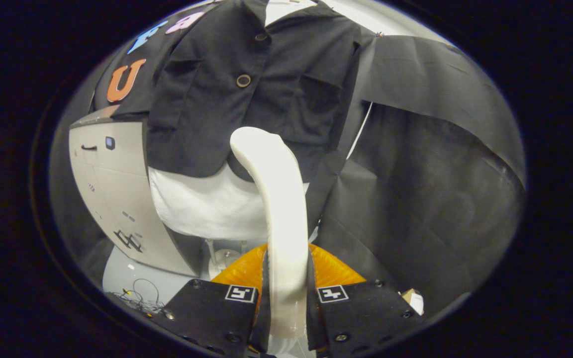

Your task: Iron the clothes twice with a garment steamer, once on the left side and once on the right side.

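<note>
The gripper (pixel 286 293) has its two black fingers (pixel 217 308) pressed in on either side of the white garment steamer (pixel 281 219), clamped on its handle, with orange padding (pixel 334 271) showing just behind the finger tips. From between the fingers the steamer rises toward twelve o'clock and curves over at its top, so that its rounded head lies against or just in front of the lower edge of the black jacket (pixel 246 94); actual contact cannot be told. The jacket hangs on a white torso form (pixel 202 204), whose bare lower part shows below the hem at about ten o'clock from the fingers. Two dark buttons (pixel 243 80) run up the jacket's front, and a flap pocket sits on each side of them. Below the form, a pale stand base (pixel 224 258) is partly seen just beyond the left finger. At nine to ten o'clock stands a light grey cabinet (pixel 112 194) with a dark handle and a small blue square near its top. At about eight o'clock, on the pale floor (pixel 127 278) by the left finger, lies a tangle of thin wires (pixel 140 298). From one to four o'clock, black cloth (pixel 430 189) drapes the booth's wall in loose folds, with a white cord (pixel 361 130) hanging along its inner edge beside the jacket.
</note>
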Tool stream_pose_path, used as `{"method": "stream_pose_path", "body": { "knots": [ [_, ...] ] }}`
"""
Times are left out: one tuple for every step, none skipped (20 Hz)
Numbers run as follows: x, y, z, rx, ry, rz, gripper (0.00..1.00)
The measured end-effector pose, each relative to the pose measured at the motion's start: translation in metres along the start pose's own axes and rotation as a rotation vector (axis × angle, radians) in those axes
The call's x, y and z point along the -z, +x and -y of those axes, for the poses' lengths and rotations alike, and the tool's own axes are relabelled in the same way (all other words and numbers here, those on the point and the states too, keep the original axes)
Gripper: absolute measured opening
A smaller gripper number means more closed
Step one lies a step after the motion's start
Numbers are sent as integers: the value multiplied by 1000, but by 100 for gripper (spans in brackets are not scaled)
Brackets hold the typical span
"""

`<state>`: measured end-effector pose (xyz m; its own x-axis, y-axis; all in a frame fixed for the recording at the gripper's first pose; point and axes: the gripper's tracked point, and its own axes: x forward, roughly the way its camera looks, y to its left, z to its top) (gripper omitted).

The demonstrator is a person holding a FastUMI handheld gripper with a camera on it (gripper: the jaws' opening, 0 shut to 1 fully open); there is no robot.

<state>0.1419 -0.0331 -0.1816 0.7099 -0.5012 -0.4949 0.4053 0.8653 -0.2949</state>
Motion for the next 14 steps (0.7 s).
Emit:
{"method": "stream_pose_path", "body": {
  "knots": [
    [-7,-10,5,4,13,15,32],
    [-14,-20,11,5,28,33,32],
    [-22,-30,17,5,41,50,32],
    [-28,-39,24,3,50,67,32],
    [-36,-47,32,3,60,91,32],
    [-46,-57,40,5,69,117,32],
    [-55,-66,46,2,78,146,32],
    [-63,-75,52,-9,89,172,32],
    [-71,-87,56,-31,100,200,32],
    [-78,-99,60,-53,106,229,32],
    [-85,-111,65,-75,107,259,32],
    [-91,-122,71,-100,105,286,32],
    [-96,-135,77,-126,105,312,32],
    [-101,-148,84,-152,112,340,32]
  ]
}}
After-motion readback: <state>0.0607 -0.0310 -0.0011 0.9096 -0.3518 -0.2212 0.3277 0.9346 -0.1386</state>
